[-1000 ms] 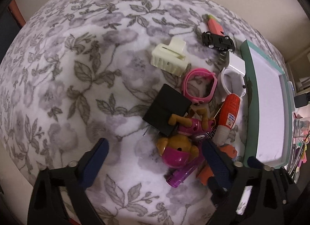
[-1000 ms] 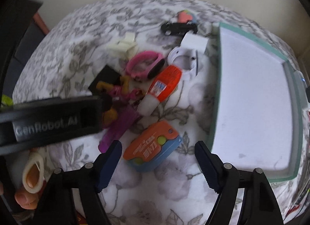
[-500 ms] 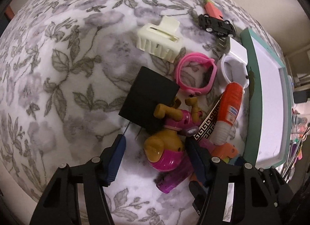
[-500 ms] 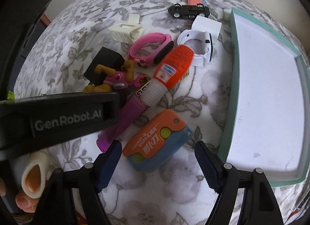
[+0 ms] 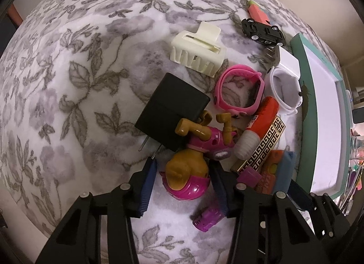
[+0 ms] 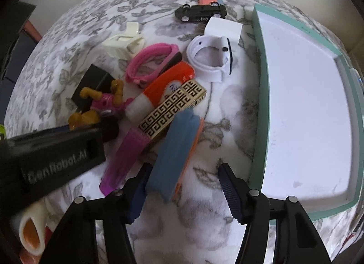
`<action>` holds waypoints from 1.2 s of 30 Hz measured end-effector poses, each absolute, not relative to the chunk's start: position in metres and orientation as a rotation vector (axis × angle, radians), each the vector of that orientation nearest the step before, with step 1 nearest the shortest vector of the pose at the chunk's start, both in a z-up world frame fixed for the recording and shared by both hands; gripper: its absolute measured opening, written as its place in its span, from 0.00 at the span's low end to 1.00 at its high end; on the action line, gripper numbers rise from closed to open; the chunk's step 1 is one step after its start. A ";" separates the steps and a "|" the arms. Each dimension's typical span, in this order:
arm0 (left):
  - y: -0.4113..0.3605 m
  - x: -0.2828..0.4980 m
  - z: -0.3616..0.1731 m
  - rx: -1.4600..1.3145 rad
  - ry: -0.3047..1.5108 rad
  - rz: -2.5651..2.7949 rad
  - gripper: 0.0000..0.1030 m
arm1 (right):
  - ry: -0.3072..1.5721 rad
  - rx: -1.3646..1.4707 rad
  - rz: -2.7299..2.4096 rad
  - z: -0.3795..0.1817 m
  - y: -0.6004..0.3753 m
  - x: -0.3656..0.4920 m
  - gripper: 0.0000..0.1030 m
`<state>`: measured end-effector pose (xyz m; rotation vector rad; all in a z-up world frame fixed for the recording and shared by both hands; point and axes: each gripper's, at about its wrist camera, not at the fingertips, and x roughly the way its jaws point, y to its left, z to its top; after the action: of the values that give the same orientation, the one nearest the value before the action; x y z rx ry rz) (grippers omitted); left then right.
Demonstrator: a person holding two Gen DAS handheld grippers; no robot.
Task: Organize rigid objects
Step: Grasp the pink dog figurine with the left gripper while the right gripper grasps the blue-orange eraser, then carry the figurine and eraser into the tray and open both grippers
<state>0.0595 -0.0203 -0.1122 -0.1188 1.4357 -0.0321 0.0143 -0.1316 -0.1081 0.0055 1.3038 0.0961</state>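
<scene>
- The left gripper (image 5: 182, 182) was pointed down over the toy dog (image 5: 188, 173), and its jaws were being closed around it, not yet pressed on.
- The right gripper (image 6: 182, 186) was half open and closing; the blue-and-orange case (image 6: 175, 150) was seen tilted between its jaws, beside the tray (image 6: 259, 95).

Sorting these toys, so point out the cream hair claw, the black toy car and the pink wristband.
cream hair claw (image 5: 197, 50), left wrist view, top face.
black toy car (image 5: 262, 30), left wrist view, body.
pink wristband (image 6: 145, 59), right wrist view, strap.
</scene>
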 end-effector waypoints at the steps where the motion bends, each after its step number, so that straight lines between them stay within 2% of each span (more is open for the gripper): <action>1: -0.019 0.061 -0.111 -0.116 1.435 -0.031 0.48 | 1.302 0.000 0.090 -0.108 -0.129 0.017 0.61; 5: -0.021 0.058 -0.101 -0.110 1.433 -0.031 0.48 | 1.284 -0.019 0.057 -0.104 -0.126 0.026 0.48; 7: -0.023 0.058 -0.100 -0.105 1.431 -0.029 0.45 | 1.276 -0.006 0.047 -0.102 -0.128 0.028 0.36; 18: -0.019 0.056 -0.093 -0.118 1.414 -0.042 0.43 | 1.267 0.066 0.055 -0.087 -0.143 0.036 0.34; 22: -0.017 0.055 -0.079 -0.112 1.374 -0.050 0.43 | 1.253 0.119 0.062 -0.079 -0.161 0.034 0.25; 36: -0.010 0.046 -0.045 -0.130 1.280 -0.067 0.43 | 1.192 0.185 0.102 -0.061 -0.182 0.015 0.25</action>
<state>0.0463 -0.0105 -0.0452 -0.1302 1.2796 -0.0673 0.0147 -0.1822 -0.0605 0.1853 1.1918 0.1015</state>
